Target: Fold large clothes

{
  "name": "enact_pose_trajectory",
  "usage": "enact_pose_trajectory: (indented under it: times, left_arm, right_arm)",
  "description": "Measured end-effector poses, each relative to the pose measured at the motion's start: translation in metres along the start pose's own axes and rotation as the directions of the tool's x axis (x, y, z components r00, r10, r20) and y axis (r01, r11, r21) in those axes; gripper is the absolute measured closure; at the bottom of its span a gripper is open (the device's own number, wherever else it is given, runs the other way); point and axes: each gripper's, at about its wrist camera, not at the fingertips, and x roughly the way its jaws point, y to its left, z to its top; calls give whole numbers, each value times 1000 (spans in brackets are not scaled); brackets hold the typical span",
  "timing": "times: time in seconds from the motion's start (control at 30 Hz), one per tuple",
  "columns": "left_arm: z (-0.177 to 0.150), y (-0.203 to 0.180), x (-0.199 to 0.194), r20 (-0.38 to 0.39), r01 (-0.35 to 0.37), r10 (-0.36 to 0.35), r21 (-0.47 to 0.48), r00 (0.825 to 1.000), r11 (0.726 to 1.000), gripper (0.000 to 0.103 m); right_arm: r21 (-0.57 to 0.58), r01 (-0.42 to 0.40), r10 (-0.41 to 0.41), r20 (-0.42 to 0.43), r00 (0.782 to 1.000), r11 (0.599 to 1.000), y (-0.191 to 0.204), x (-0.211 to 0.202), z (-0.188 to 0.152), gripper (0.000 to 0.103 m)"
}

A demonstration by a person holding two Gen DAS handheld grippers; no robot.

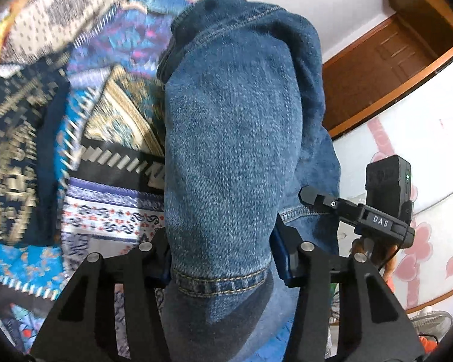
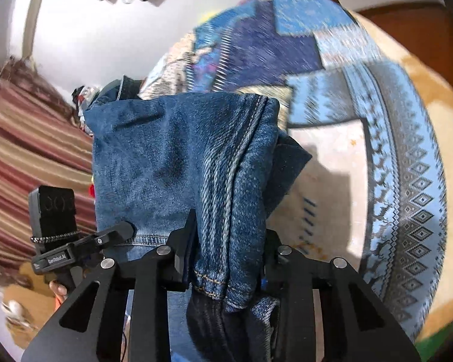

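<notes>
Two tools clamp the jeans: left tool and right tool each pinch a hemmed end, lifted above the patchwork bedspread. Denim looks heavy, thick, limp; hems give firmest hold.

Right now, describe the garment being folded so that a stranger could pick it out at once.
Start at the bed's patchwork quilt, a jumble of blue, purple and gold patterned squares. Raised above it hang the blue jeans, clamped at the hem by the left gripper and the right gripper. They are the only plain denim, with tan stitching.
</notes>
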Motion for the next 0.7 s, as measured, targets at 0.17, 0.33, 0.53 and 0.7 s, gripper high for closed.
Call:
enact_pose_trajectory:
  times: [0.17, 0.33, 0.53, 0.7]
  left_arm:
    - [2, -7, -70, 119, 12, -14, 18, 993, 1000, 52]
    - [10, 7, -142, 201, -2, -5, 32, 980, 999, 52]
    - [27, 36, -211, 284, -59, 47, 34, 958, 998, 52]
    - [40, 85, -230, 304, -74, 77, -20, 950, 997, 52]
  right_arm:
    - [-72, -5, 10, 60, 998, 997, 64, -16, 4, 75]
    - [-152, -16, 31, 99, 995, 988, 131, -18, 10, 75]
    - [-211, -65, 88, 105, 991, 975, 189, 3, 15, 75]
    - [-242, -85, 106, 74, 992, 966, 213, 51, 29, 75]
